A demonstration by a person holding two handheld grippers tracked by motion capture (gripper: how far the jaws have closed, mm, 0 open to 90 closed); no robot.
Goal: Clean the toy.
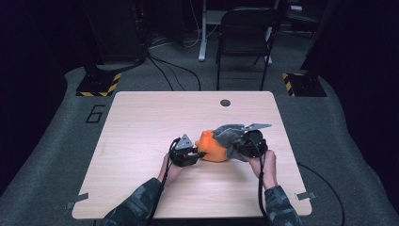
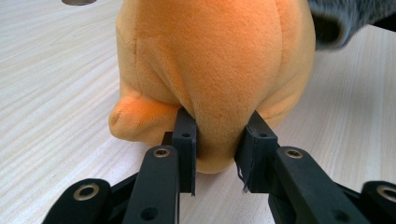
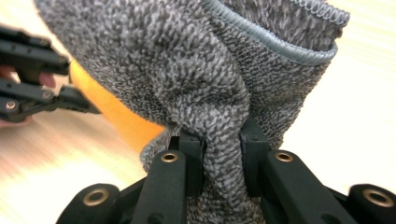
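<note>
Black jaws of the right claw (image 3: pixel 222 154) pinch a fold of the grey knitted fabric cover (image 3: pixel 196 70), which drapes over the orange plush toy (image 2: pixel 210 70) (mid-table, on pale wood). Opposite it, the left claw (image 2: pixel 219 154) is clenched on the toy's lower bulge, just above the table (image 2: pixel 56 84).

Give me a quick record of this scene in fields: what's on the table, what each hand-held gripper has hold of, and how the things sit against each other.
surface: light wooden table
main thing: orange plush toy, lying on the table
second thing: grey knitted cloth, draped over the toy's right side
left hand-held gripper: jaws pinched on a fold of the orange plush toy
right hand-held gripper: jaws pinched on a bunched fold of the grey knitted cloth
cloth edge: stitched hem, standing open at the top
background: black chair beyond the table
</note>
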